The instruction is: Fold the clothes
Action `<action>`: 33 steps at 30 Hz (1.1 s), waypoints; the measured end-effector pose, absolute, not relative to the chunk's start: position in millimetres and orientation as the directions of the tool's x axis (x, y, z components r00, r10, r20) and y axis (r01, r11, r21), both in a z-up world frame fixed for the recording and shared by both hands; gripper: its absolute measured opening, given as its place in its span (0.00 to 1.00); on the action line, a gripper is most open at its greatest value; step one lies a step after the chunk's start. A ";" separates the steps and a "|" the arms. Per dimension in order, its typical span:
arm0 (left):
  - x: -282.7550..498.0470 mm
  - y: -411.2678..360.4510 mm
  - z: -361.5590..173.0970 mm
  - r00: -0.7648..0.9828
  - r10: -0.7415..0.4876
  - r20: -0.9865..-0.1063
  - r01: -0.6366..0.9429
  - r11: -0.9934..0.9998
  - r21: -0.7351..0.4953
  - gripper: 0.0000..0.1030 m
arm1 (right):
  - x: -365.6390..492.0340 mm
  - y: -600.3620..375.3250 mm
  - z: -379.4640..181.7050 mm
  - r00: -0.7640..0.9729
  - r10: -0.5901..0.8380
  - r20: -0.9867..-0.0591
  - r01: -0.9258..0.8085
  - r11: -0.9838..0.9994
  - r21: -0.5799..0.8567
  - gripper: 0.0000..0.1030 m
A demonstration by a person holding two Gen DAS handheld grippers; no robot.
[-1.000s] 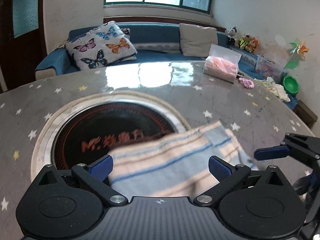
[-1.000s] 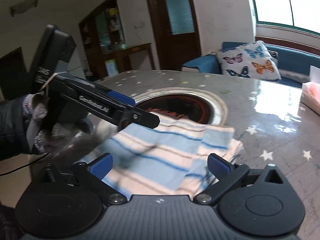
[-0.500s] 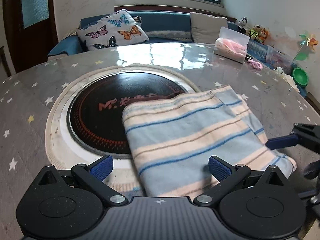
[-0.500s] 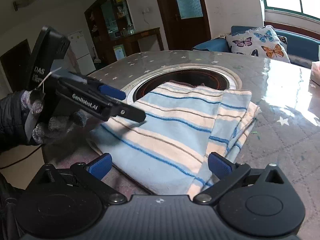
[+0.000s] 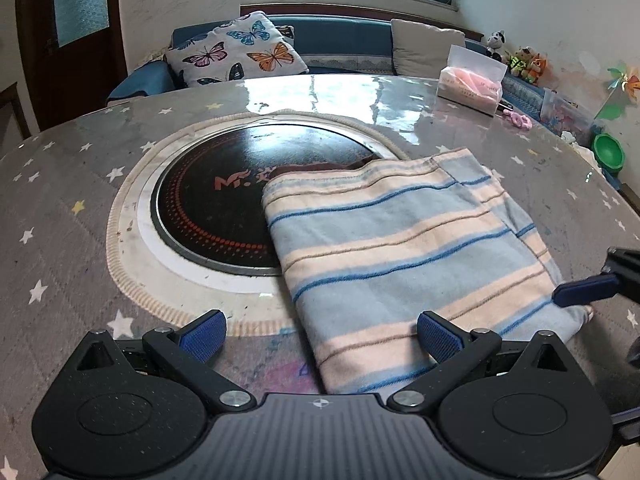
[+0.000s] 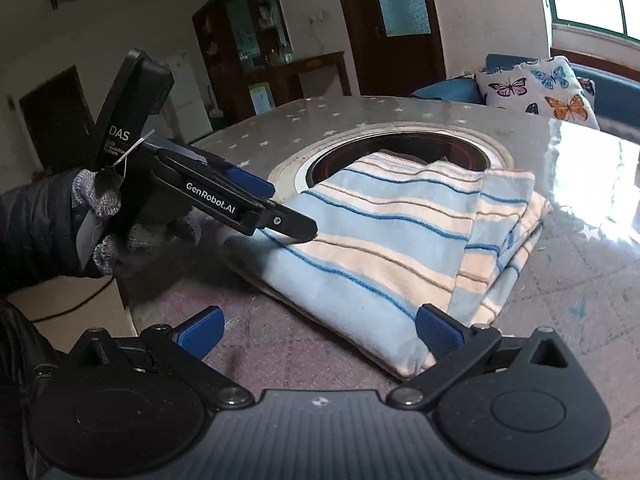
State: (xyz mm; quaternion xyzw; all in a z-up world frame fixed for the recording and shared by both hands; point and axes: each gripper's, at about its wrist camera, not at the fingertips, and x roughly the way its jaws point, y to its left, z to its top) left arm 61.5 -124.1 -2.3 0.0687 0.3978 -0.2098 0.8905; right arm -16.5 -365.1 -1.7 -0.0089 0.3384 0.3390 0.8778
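Note:
A folded cloth (image 5: 400, 248) with blue, light-blue and peach stripes lies flat on the round star-patterned table (image 5: 60, 184). Its far edge overlaps the black round hotplate (image 5: 208, 196). My left gripper (image 5: 320, 334) is open at the cloth's near edge, with its right finger over the fabric and nothing gripped. One blue finger pad (image 5: 584, 294) of the right gripper reaches in at the cloth's right corner. In the right wrist view the cloth (image 6: 392, 240) lies ahead. My right gripper (image 6: 320, 330) is open at its near corner. The left gripper (image 6: 292, 212) hovers over the cloth's left edge.
A gloved hand (image 6: 96, 216) holds the left gripper. A clear box of pink items (image 5: 470, 86) stands at the table's far right. Behind the table is a blue sofa with a butterfly pillow (image 5: 236, 54). A green bowl (image 5: 608, 156) sits off the right edge.
Both grippers have drawn back and up from the cloth. A second ago it was close and blurred between the fingers; now it lies still and folded on the table.

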 end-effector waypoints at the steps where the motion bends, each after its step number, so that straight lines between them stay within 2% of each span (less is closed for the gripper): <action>1: 61.3 -123.2 -2.2 0.596 -0.319 -0.737 0.427 0.903 -0.046 1.00 | -16.7 -364.4 1.9 0.543 0.597 -0.590 -0.604 0.766 0.219 1.00; 5: 58.7 -121.0 -3.3 0.597 -0.315 -0.738 0.419 0.907 -0.047 1.00 | -14.8 -357.7 7.0 0.550 0.615 -0.565 -0.623 0.753 0.213 1.00; 9: 58.1 -118.5 -6.2 0.591 -0.306 -0.746 0.408 0.912 -0.051 1.00 | -6.1 -352.8 -10.2 0.513 0.609 -0.605 -0.613 0.753 0.238 1.00; 13: 58.0 -116.7 -5.7 0.592 -0.301 -0.748 0.402 0.914 -0.050 1.00 | -6.2 -352.4 -10.2 0.516 0.606 -0.605 -0.609 0.756 0.238 1.00; 18: 57.6 -115.3 -6.1 0.592 -0.301 -0.748 0.397 0.916 -0.054 1.00 | -7.7 -348.9 1.0 0.518 0.639 -0.569 -0.642 0.730 0.235 1.00; 21: 56.6 -114.3 -7.3 0.593 -0.301 -0.747 0.396 0.917 -0.054 1.00 | -2.3 -345.1 -14.8 0.475 0.634 -0.610 -0.631 0.728 0.266 1.00; 28: 58.1 -116.2 -6.9 0.593 -0.291 -0.751 0.392 0.919 -0.047 1.00 | -8.3 -345.1 -4.9 0.493 0.643 -0.587 -0.656 0.717 0.235 1.00; 33: 57.7 -117.2 -7.3 0.595 -0.287 -0.751 0.392 0.919 -0.041 1.00 | -7.7 -345.1 -17.4 0.475 0.629 -0.615 -0.651 0.722 0.236 1.00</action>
